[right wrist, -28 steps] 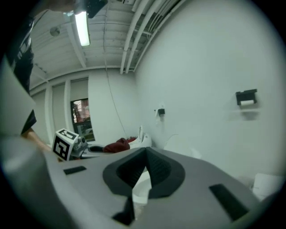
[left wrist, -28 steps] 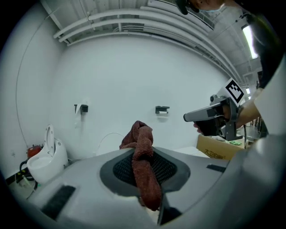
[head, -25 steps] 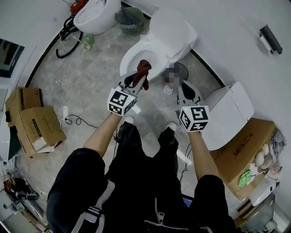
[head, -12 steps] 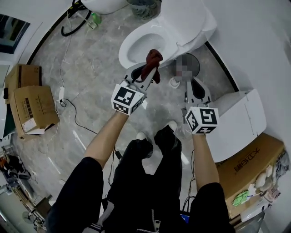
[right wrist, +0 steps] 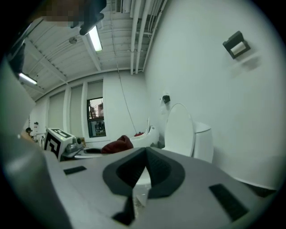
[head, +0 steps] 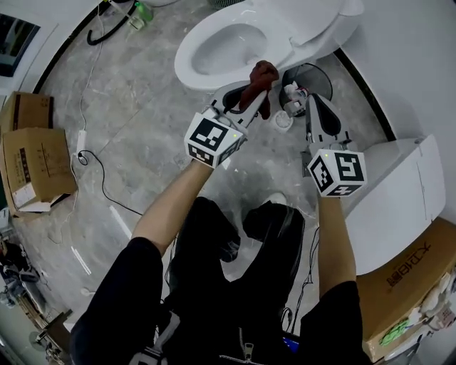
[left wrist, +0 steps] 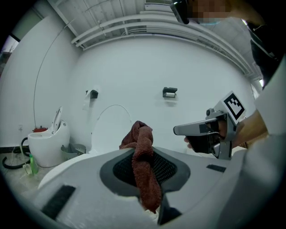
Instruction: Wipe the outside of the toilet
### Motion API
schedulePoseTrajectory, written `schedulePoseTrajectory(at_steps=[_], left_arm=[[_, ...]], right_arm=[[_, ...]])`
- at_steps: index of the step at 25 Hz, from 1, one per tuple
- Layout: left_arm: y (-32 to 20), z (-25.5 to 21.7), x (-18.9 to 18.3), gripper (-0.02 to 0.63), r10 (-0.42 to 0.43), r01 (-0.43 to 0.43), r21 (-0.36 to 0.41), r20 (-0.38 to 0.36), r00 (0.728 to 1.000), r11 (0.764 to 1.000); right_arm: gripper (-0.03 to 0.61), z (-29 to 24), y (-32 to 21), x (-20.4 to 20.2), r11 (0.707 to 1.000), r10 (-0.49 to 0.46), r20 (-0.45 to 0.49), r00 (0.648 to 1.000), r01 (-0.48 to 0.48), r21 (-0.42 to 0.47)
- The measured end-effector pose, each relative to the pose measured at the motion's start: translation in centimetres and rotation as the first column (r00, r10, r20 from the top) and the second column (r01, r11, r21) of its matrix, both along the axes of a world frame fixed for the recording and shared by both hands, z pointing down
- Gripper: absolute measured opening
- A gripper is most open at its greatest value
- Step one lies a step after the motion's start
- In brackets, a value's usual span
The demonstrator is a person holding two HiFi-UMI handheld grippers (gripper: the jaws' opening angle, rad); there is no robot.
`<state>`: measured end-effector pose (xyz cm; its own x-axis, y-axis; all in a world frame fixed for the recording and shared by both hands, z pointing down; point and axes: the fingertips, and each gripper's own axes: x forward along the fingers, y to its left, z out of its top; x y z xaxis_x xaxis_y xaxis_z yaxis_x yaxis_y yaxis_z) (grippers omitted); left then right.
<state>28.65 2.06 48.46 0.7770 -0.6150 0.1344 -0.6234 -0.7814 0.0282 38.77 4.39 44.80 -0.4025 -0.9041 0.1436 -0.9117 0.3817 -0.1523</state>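
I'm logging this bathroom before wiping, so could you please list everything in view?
toilet: one, white, lid up, top centre
white unit: one, perhaps another toilet, right
cloth: one, reddish brown, in left gripper
bin: one, dark, round, beside toilet base
cardboard boxes: three, brown, two left, one lower right
cable: one, black, floor at left
bottle: one, green, top edge
left gripper: one, grey, shut on cloth near toilet rim
right gripper: one, grey, shut, empty, near bin
legs: two, black trousers, bottom centre
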Motion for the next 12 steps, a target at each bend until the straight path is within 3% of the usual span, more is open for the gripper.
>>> schedulePoseTrajectory(at_steps=[12], left_arm=[[-2.1, 15.7, 3.6, 0.075, 0.025, -0.024, 0.04, -0.025, 0.999, 0.999]], right_arm=[[0.003, 11.0, -0.3, 2.0, 0.992, -0.02, -0.056, 0.998, 0.026, 0.121]])
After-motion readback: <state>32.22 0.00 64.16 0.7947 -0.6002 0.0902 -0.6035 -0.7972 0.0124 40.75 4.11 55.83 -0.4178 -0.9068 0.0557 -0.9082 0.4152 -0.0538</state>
